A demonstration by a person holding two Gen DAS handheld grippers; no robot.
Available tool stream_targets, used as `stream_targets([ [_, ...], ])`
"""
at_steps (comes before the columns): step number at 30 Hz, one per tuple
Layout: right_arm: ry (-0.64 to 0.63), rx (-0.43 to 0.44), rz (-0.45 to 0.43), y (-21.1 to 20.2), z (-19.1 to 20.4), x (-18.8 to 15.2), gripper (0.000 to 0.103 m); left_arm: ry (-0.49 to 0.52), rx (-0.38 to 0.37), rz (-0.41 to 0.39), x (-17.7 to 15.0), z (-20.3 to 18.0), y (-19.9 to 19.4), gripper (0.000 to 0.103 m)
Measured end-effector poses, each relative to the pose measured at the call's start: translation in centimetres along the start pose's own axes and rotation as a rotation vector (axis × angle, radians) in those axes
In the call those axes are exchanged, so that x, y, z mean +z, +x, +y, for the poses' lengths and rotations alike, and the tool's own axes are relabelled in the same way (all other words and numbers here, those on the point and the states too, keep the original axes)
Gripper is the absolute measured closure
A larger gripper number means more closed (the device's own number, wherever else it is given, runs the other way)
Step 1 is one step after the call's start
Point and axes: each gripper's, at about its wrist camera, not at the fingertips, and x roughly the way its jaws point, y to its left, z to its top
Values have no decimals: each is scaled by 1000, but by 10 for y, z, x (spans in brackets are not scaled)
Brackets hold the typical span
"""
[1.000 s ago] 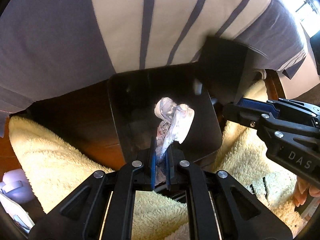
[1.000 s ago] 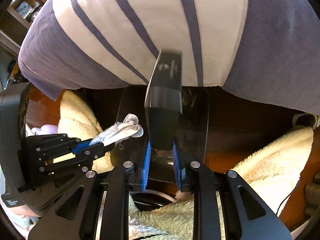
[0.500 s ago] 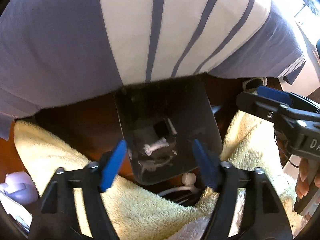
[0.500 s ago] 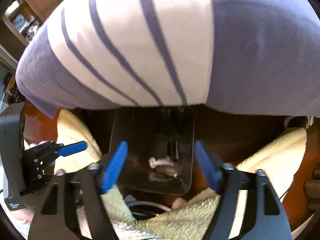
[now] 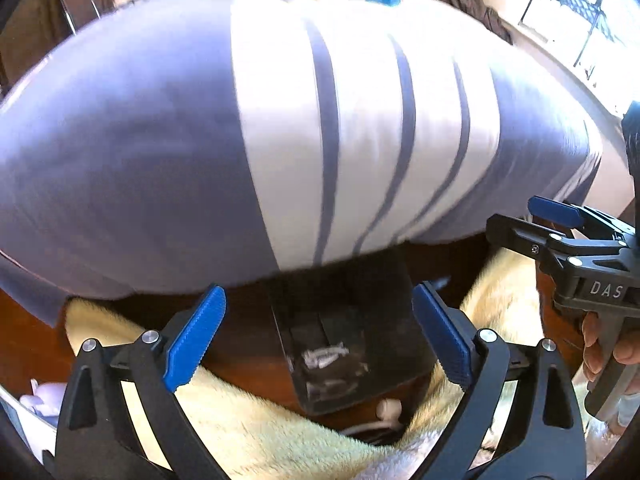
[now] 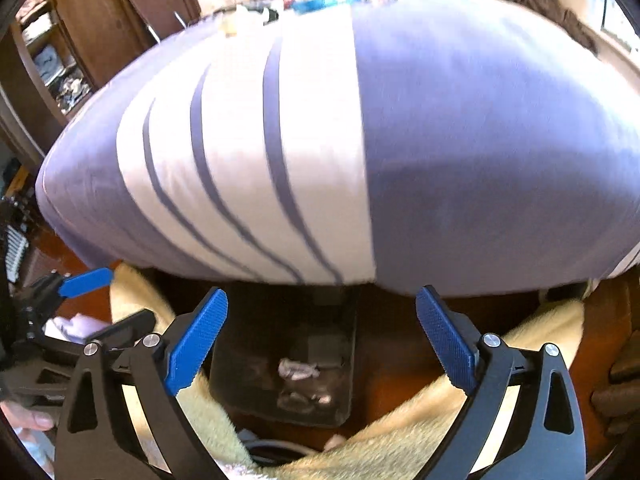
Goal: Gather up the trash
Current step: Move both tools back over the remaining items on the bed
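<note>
Both tongs (image 5: pixel 318 336) (image 6: pixel 322 334) had backed up and away from the bin (image 5: pixel 344 344), spread wide and empty, wrapper (image 5: pixel 326 356) lying inside, so next I'd scan around for more trash.

left gripper (image 5: pixel 320 340): jaws spread wide, empty | right gripper (image 6: pixel 322 340): jaws spread wide, empty

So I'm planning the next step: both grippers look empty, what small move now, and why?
Probably swing away from the bin to look for more trash. The wrapper already lies inside it, and the left gripper and right gripper are open and empty.
</note>
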Motion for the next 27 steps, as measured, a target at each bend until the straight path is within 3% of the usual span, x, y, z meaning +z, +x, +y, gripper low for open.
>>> stream_targets([
  [4, -6, -22, -103, -20, -3, 22, 7, -4, 12, -68, 21, 2, -17, 12],
  [12, -7, -59, -222, -37, -11, 75, 7, 4, 44, -153, 69, 8, -30, 12],
  [18, 11, -70, -250, -30, -19, 116, 7, 14, 62, -178, 103, 10, -27, 12],
  [27, 62, -58, -217, 22, -17, 187, 8, 20, 73, -176, 149, 19, -4, 12],
])
